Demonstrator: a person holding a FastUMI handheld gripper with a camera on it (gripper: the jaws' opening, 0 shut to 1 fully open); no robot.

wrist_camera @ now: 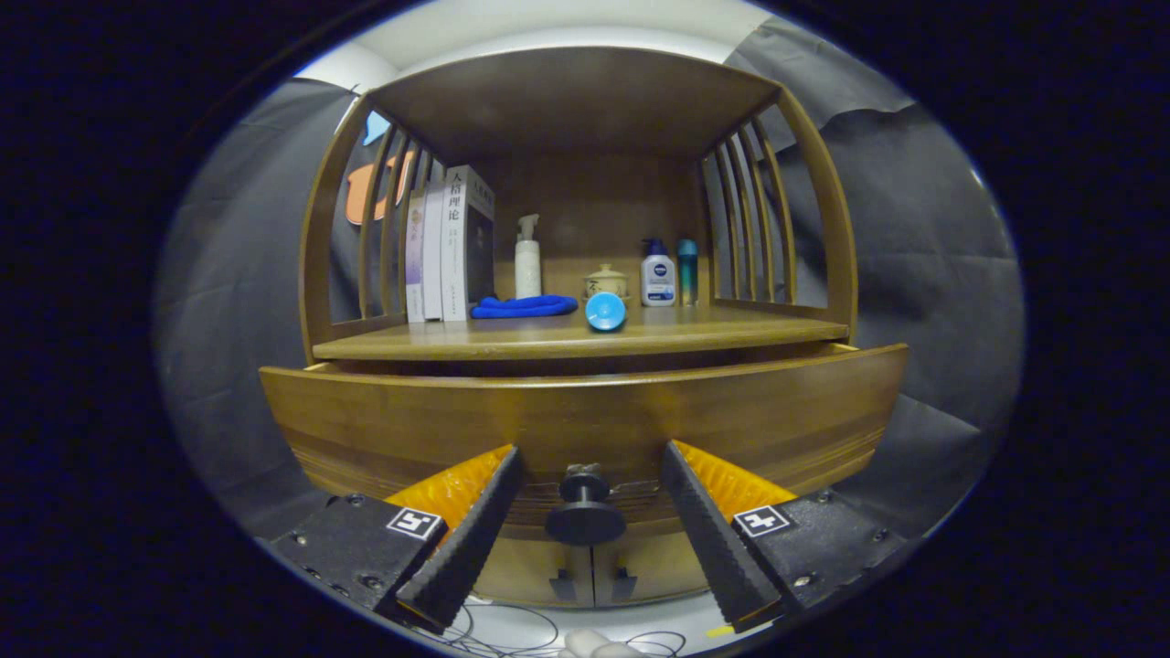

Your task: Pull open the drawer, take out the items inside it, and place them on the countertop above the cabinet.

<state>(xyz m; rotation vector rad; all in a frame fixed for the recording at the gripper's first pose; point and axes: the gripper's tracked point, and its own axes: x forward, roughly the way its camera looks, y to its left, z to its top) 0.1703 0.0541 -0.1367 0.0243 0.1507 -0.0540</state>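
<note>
Straight ahead of the fingers [585, 535] a wooden cabinet [315, 265] is standing against the booth wall, and its drawer [585, 420] is sitting partly pulled out beneath the bench [731, 329]. What lies inside the drawer cannot be seen from this angle. On the bench, a row of books [452, 242] is leaning at the left, with a blue cloth [524, 306] lying just beside them, a white pump bottle [527, 260] behind it, a small lidded jar [605, 281], a blue round object [605, 312] at the front edge, and two bottles [658, 274] at the right. The drawer's black knob [585, 512] is sitting between the fingers, which are spread wide and touching nothing.
</note>
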